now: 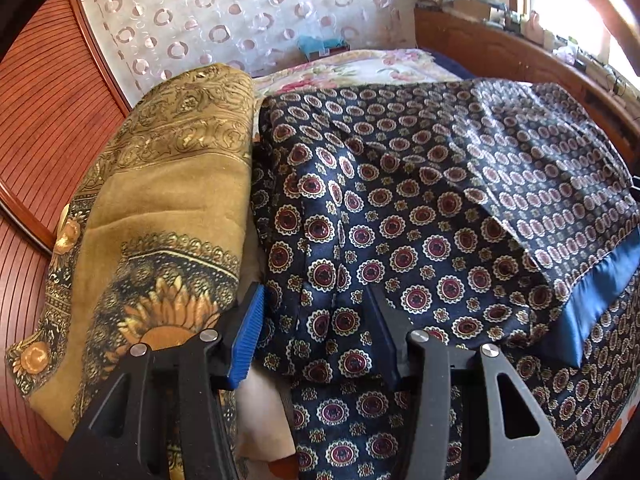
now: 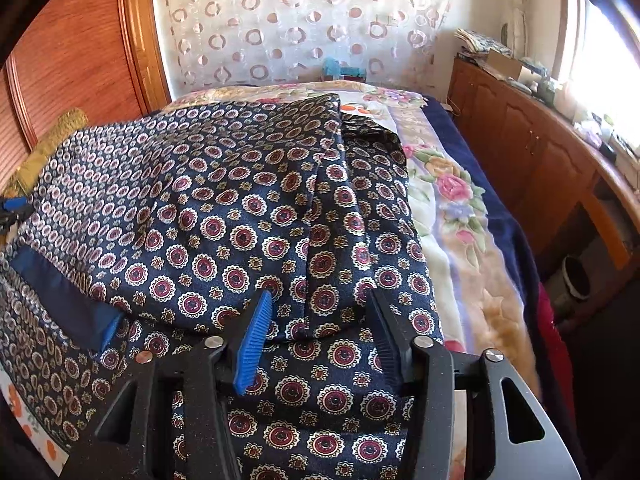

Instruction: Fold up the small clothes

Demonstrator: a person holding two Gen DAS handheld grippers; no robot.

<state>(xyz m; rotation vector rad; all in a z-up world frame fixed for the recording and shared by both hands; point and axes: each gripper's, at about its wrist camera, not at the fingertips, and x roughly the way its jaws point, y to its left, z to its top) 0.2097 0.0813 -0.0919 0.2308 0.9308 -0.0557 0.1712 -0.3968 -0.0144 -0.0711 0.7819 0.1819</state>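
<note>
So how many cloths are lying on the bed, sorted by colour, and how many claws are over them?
Navy patterned cloth: 1
Mustard-gold sunflower cloth: 1
Claws: 2, the left claw and the right claw, each with open jaws over the navy cloth
Total: 4
</note>
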